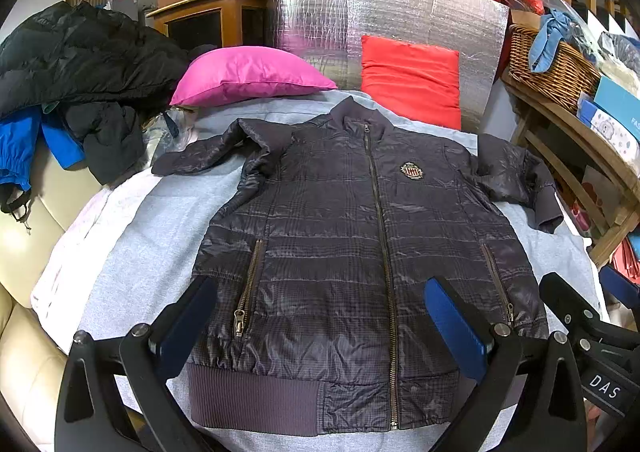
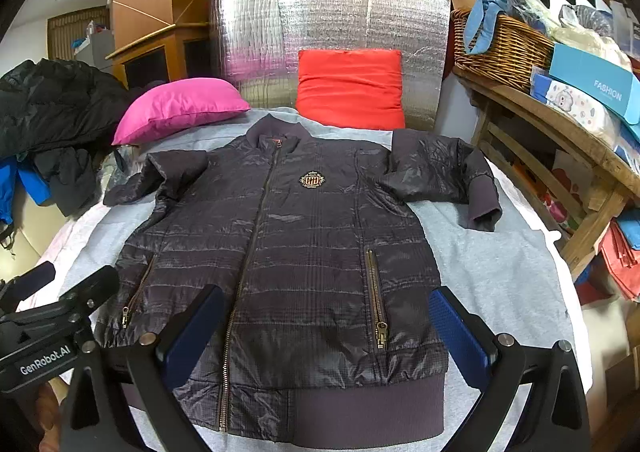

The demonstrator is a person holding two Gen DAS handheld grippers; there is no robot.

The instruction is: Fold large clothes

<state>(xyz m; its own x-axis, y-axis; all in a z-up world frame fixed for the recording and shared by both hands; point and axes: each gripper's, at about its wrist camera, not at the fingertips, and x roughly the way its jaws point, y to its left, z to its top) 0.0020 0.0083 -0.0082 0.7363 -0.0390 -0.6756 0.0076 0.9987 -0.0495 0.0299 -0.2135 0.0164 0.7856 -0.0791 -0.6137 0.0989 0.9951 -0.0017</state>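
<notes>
A: Where does the dark quilted zip-front jacket (image 1: 344, 236) lie?

B: Flat, front up, zipped, on the pale grey cloth (image 1: 136, 252), sleeves bent.

A: And the grippers?

B: The left gripper (image 1: 320, 328) and right gripper (image 2: 328, 336) hover above the hem, jaws spread wide, holding nothing.

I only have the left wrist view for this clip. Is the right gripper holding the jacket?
Observer: No. The right gripper is open above the jacket, with nothing between its pads.
Operator: Part of the hem is hidden here. Does it lie flat?
Observer: Yes, the ribbed hem lies flat on the sheet.
Operator: The blue box only shows "FAS".
Observer: The box reads "FASHION".
</notes>
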